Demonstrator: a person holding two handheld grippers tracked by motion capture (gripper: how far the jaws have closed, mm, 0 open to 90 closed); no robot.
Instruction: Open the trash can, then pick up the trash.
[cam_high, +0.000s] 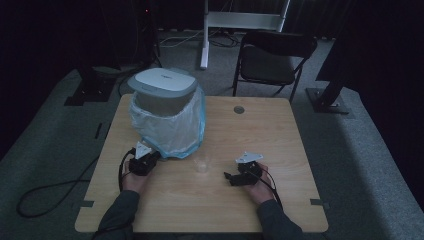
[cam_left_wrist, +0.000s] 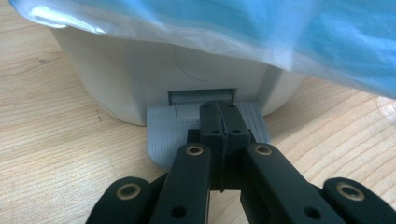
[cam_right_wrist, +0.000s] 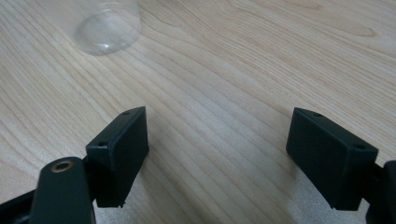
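Wooden table (cam_high: 280, 150): bin pedal (cam_left_wrist: 161, 135) under left tongs (cam_left_wrist: 223, 122).

High view, things around the work area. A pale wooden surface (cam_high: 210, 200) is occupying the centre of the frame, and a small round grey grommet (cam_high: 239, 109) is sitting in it near the far edge, right of centre. A black folding chair (cam_high: 272, 60) is standing just beyond the surface, at upper centre-right, its seat facing the surface. A white metal frame (cam_high: 245, 20) is standing behind the chair at the top centre. Grey carpet (cam_high: 360, 150) is covering the floor on all sides. Two dark stand bases are resting on the carpet, one at upper left (cam_high: 90, 87) and one at upper right (cam_high: 330, 100). Black curtains (cam_high: 50, 30) are closing off the background.
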